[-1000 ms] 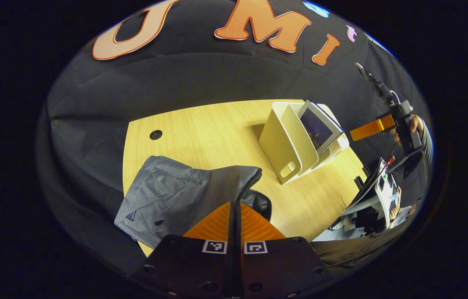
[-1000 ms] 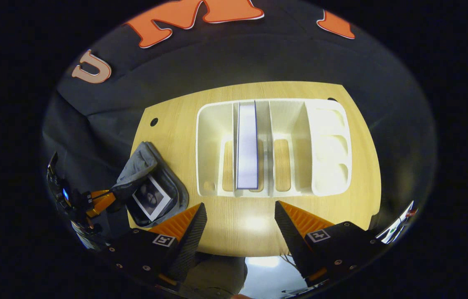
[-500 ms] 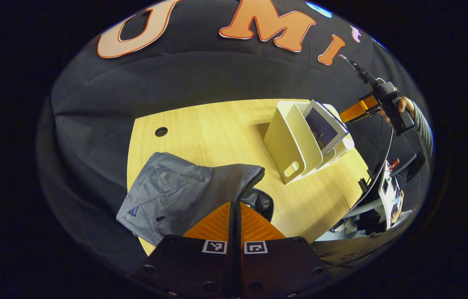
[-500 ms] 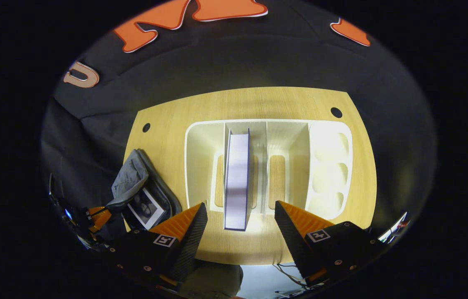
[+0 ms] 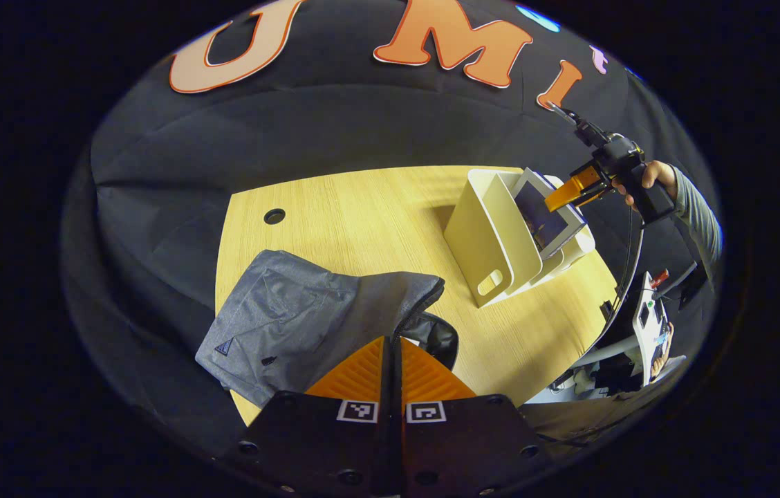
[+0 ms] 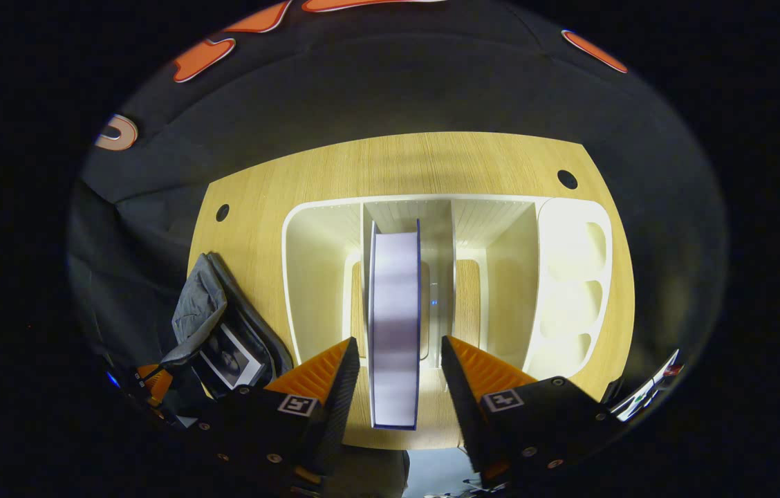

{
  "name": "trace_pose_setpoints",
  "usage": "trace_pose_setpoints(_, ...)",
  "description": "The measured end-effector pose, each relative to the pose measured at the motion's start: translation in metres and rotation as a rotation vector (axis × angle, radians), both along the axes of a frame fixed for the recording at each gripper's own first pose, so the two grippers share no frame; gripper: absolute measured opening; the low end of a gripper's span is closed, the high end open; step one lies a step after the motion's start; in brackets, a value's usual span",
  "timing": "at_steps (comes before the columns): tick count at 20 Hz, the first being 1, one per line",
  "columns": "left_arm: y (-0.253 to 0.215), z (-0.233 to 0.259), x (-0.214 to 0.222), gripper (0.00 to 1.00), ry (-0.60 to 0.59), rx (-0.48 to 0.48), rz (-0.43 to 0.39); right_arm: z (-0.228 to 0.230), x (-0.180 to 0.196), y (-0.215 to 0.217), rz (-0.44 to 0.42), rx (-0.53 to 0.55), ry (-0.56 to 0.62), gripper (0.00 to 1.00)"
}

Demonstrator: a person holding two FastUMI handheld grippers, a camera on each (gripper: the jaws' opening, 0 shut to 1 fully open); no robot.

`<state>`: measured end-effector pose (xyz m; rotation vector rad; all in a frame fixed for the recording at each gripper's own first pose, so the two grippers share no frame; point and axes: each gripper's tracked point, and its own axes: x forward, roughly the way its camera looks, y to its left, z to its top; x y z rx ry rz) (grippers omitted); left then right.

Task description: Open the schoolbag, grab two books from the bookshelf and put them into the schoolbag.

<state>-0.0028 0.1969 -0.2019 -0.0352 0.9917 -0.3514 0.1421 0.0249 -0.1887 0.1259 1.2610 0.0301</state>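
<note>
The grey schoolbag (image 5: 293,318) lies on the wooden table's near left part. My left gripper (image 5: 393,346) is shut on the edge of its flap and holds the mouth open. Inside the bag lies one book (image 6: 227,356) with a dark picture cover. A white bookshelf (image 6: 321,263) stands mid-table with a second book (image 6: 395,325) upright in a middle slot, page edges toward me. My right gripper (image 6: 399,342) is open, one finger on each side of that book's top edge. In the left gripper view the right gripper (image 5: 580,187) sits at the book (image 5: 545,218) in the shelf (image 5: 494,242).
The table (image 6: 397,166) has round cable holes near its back corners (image 6: 568,179). The shelf's right end holds three empty rounded pockets (image 6: 573,290). A person's hand and grey sleeve (image 5: 680,200) hold the right gripper. Devices (image 5: 646,325) stand past the table's right edge.
My right gripper has come down over the shelf, and its fingers have narrowed around the upright book. The left gripper keeps holding the bag flap in place.
</note>
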Motion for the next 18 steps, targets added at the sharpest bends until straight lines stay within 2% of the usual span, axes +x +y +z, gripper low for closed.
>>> trace_pose_setpoints(1, 0.001, 0.000, -0.001, 0.01, 0.001, -0.001, 0.000, -0.002, 0.001, 0.001, -0.015, 0.003, 0.004, 0.53)
trace_pose_setpoints(2, 0.001, 0.000, -0.002, 0.01, 0.001, -0.003, 0.001, -0.003, 0.001, 0.002, -0.030, 0.006, 0.011, 0.57)
trace_pose_setpoints(3, 0.001, 0.000, -0.002, 0.01, 0.001, -0.004, -0.002, -0.003, 0.001, 0.001, -0.042, 0.003, 0.015, 0.38)
trace_pose_setpoints(4, 0.001, 0.000, -0.002, 0.01, -0.001, -0.005, -0.002, -0.003, 0.001, 0.001, -0.047, -0.004, 0.013, 0.42)
trace_pose_setpoints(10, 0.002, 0.000, -0.002, 0.01, 0.001, -0.017, -0.017, 0.005, -0.015, -0.006, -0.080, -0.047, 0.012, 0.33)
trace_pose_setpoints(18, -0.001, -0.004, -0.007, 0.01, 0.010, -0.028, -0.084, 0.035, -0.081, -0.001, -0.109, -0.017, -0.011, 0.30)
